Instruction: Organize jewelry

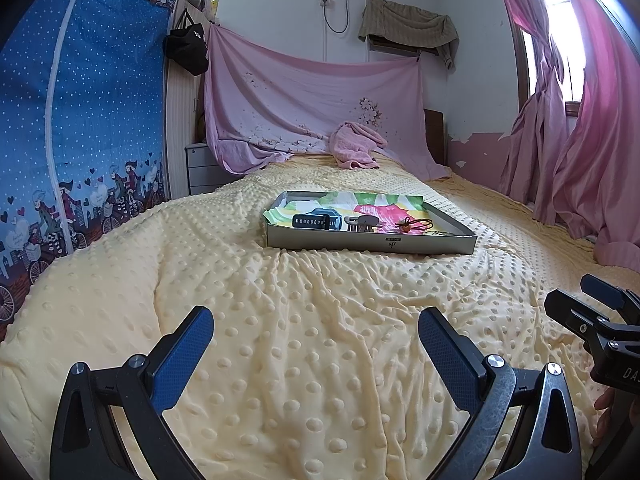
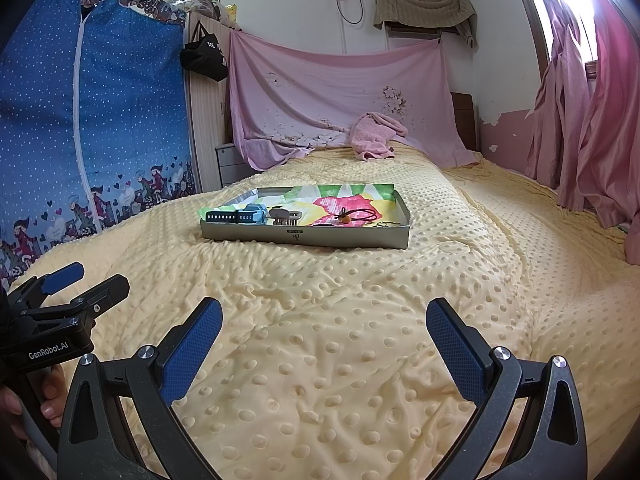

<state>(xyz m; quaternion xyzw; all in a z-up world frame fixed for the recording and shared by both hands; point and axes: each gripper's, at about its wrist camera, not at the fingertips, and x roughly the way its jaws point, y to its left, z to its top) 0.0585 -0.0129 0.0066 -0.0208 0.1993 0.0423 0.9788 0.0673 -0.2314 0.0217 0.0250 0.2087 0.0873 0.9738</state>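
At your far left stands a blue polka-dot fabric wardrobe with a white zip [image 1: 80, 100], and next to it a black bag [image 1: 187, 50] hangs by the wooden cabinet. Your left tool [image 1: 316, 334] hovers low over the pale yellow dotted bedspread [image 1: 304, 360], its blue-padded fingers [image 1: 182, 354] spread wide with nothing between them. Ahead of it, well apart, a shallow grey cardboard tray lined with bright floral paper [image 1: 372, 242] lies flat on the bed. Inside the tray, from left to right, you have a dark watch with a perforated strap and light blue body [image 1: 316, 220], a beige claw hair clip [image 1: 362, 224], and a dark cord with an orange bead [image 1: 414, 225]; something small and yellowish sits at the tray's right end, too small to tell. Behind the tray a crumpled pink towel [image 1: 356, 146] rests near the hung pink sheet [image 1: 312, 96]. Your right tool [image 2: 324, 320] is held beside the left one, likewise wide open and empty over the bedspread. Pink curtains [image 1: 580, 152] hang at the far right.
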